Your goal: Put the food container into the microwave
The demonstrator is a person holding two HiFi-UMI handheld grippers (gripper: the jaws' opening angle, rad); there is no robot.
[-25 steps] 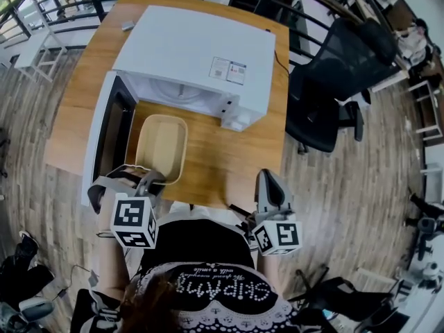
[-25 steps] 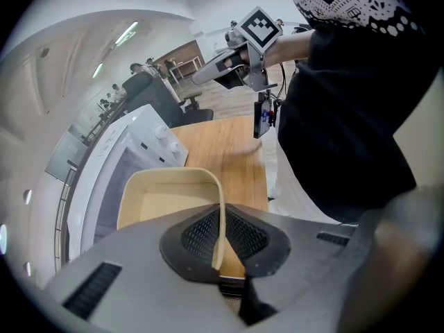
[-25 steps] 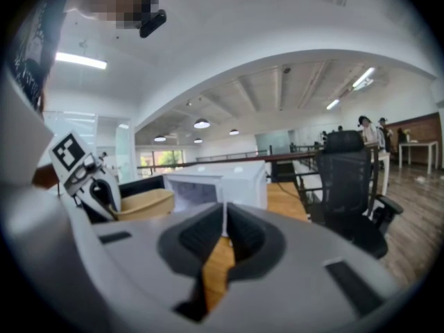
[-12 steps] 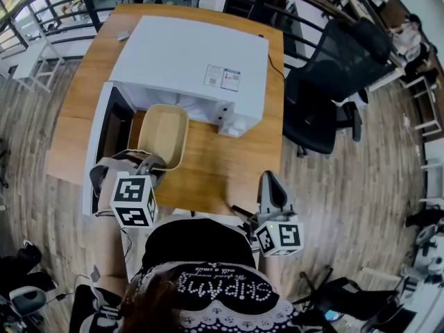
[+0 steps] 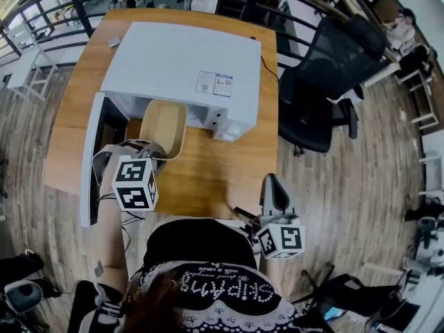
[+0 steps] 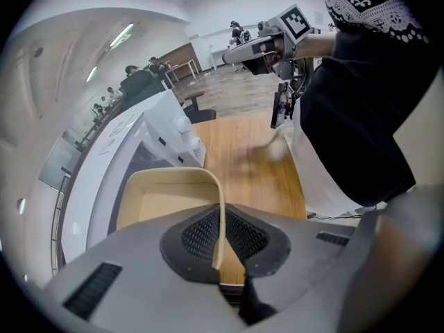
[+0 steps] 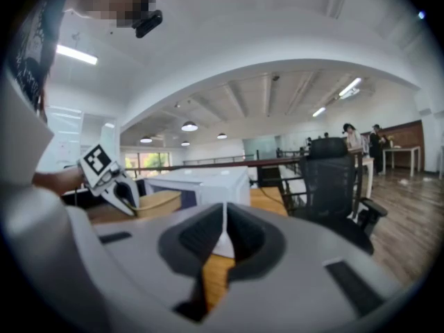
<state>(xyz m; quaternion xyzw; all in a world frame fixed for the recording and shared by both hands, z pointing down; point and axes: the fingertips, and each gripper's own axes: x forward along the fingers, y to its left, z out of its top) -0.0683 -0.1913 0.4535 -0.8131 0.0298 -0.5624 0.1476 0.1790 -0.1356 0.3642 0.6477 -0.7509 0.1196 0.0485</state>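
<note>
wooden table (image 5: 208,175): white microwave (image 5: 180,61) on it, door (image 5: 87,172) open; small grey object (image 5: 114,43) near far-left corner.

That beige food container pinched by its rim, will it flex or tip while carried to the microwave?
The food container looks empty and thin-walled, so it is probably light. The left tool pinches only one thin wall, so the far end may droop or swing. Its tray shape shows no sag, so it is likely fairly stiff, not floppy.

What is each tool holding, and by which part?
Left tool pinches the beige food container by its near rim wall; right tool is shut on nothing.
</note>
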